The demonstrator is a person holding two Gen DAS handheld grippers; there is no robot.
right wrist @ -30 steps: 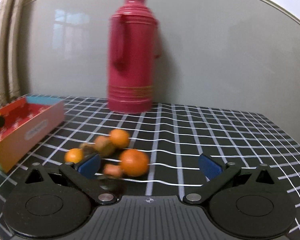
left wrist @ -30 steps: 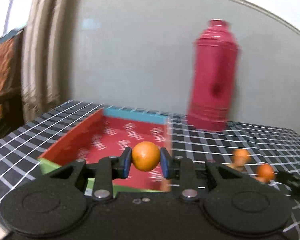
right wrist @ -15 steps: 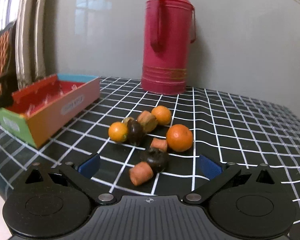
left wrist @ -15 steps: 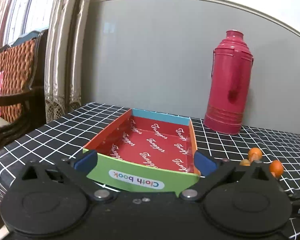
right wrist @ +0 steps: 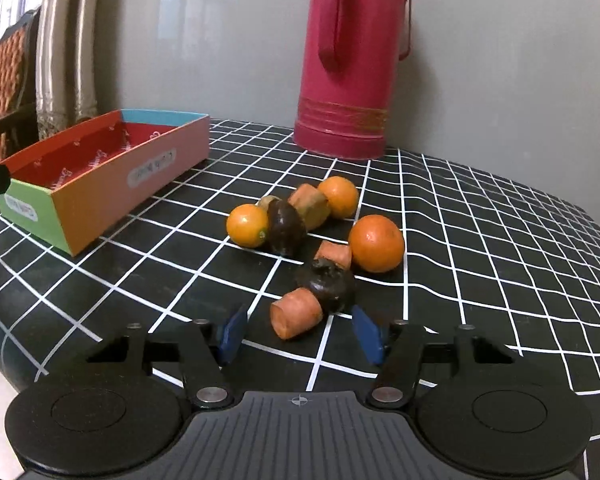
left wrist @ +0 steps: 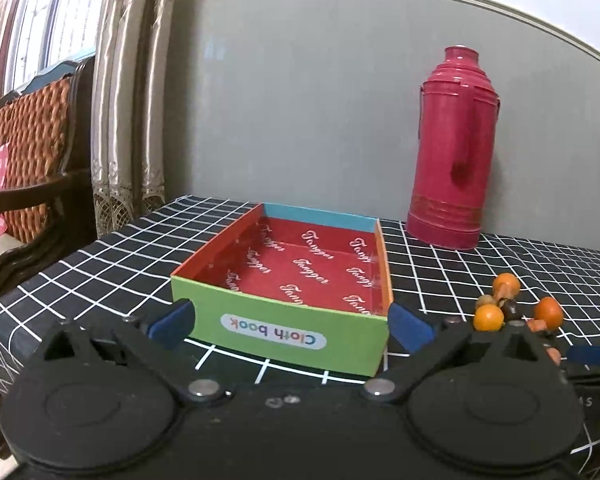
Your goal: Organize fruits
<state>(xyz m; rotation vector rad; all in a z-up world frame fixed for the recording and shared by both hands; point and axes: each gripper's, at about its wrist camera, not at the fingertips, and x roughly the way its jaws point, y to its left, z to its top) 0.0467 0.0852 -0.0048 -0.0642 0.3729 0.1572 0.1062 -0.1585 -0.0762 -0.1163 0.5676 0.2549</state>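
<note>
Fruit lies in a loose cluster just ahead of the right tool, on the black, white-gridded worktop. This tool's two blue fingers stand moderately apart with nothing between them; the gap faces a cut carrot piece that sits just beyond the fingertips, apart from both. Touching that piece from behind is a dark round fruit. Farther ahead and slightly right rests a large orange, with a second carrot stub just beside it. Ahead and a little left, a smaller orange touches another dark fruit, and behind these lie a brownish chunk and a third orange. Far ahead stands a red thermos against the wall. Well off to this tool's left is a colourful open box.

The left tool is spread wide and holds nothing. Its blue fingers flank the box's green near wall, which bears a "Cloth book" label; whether the pads touch the wall cannot be told. The box's red printed floor shows no fruit on the part in view. To this tool's right, the fruit cluster sits near the box, with the right tool's blue fingertip just before it.
</note>
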